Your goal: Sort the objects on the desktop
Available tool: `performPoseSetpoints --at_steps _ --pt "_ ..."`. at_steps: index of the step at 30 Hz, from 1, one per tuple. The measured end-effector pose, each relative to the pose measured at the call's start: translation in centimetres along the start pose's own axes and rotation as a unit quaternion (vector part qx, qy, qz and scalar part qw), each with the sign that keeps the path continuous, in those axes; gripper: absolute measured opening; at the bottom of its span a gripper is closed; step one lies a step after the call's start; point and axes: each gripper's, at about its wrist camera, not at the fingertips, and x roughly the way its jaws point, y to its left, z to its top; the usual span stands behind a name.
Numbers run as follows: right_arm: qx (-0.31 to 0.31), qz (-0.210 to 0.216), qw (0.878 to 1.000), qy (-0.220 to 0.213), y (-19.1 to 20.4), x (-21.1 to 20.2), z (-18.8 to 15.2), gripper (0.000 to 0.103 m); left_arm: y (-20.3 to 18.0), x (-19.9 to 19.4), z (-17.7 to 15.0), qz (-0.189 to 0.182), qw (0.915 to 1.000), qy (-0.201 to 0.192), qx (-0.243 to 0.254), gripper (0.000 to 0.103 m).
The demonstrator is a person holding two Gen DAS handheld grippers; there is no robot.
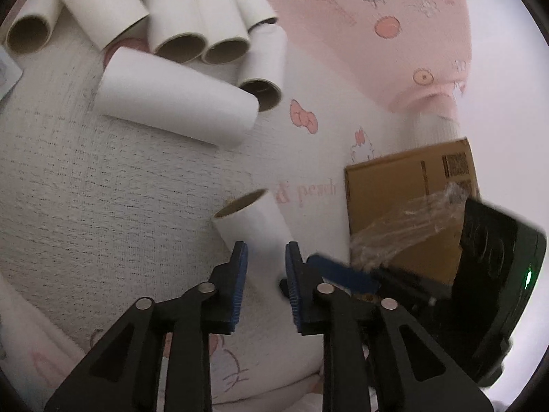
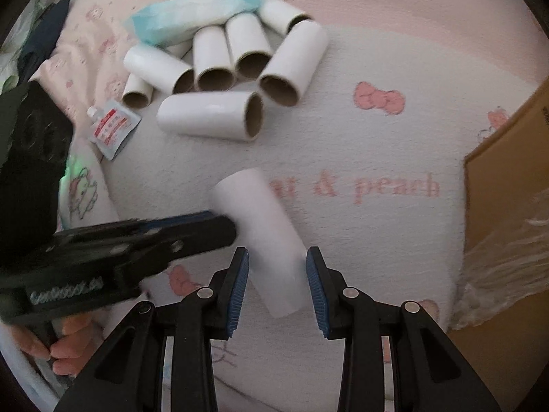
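- One white tube (image 2: 264, 240) lies apart from the rest on the printed cloth (image 2: 377, 137), and both grippers are at it: its near end sits between the jaws of the right gripper (image 2: 277, 267), its far end beside the jaws of the left gripper (image 1: 266, 261)
- Right jaws stand narrow, a sliver of cloth showing at each side of the tube, so I judge the pads bracket it without pressing (motion blur makes this hard to settle)
- Left jaws stand narrow too, with the tube's lower part between their tips; whether they pinch it I cannot tell
- The two-ended approach probably serves to steady a round thing that rolls easily on soft cloth
- Ahead of both jaws, well apart from the lone tube, a heap of tubes (image 2: 226, 65) lies side by side, likely the sorted group; a pale blue packet (image 2: 192, 17) rests across its far side and a small sachet (image 2: 111, 127) lies left of it
- Open cloth stretches between the jaws and the heap, so a carry that way looks free
- Right of the right jaws a cardboard box (image 2: 507, 206) with crumpled plastic film (image 2: 501, 267) closes that side, and its edge leaves little swing room there
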Motion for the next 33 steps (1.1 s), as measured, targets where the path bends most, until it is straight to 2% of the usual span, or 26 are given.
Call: performPoseSetpoints --at_steps 1,7,19,24,29,33 --pt "-0.003 0.003 1.0 0.004 0.2 0.2 -0.1 0.031 0.2 0.0 0.1 -0.006 0.9999 -0.003 -0.008 0.033" --pt "-0.009 0.006 1.0 0.0 1.1 0.7 -0.3 0.033 1.0 0.5 0.3 -0.012 0.9995 -0.004 -0.03 0.033" --pt "0.075 0.063 0.995 0.023 -1.1 3.1 0.3 0.041 1.6 1.3 0.7 -0.029 0.9983 -0.002 -0.051 0.033" --pt "0.064 0.045 0.997 0.003 -0.9 2.4 0.5 0.041 1.6 1.0 0.8 -0.042 0.9975 0.001 -0.057 0.033" --pt "0.07 0.053 0.996 -0.02 -1.1 0.5 0.1 0.041 -0.2 -0.2 0.9 -0.054 0.9981 -0.015 -0.027 0.034" --pt "0.056 0.051 0.996 -0.042 -1.0 -1.6 0.0 0.041 -1.9 -1.6 0.9 -0.057 0.9978 -0.033 -0.01 0.04"
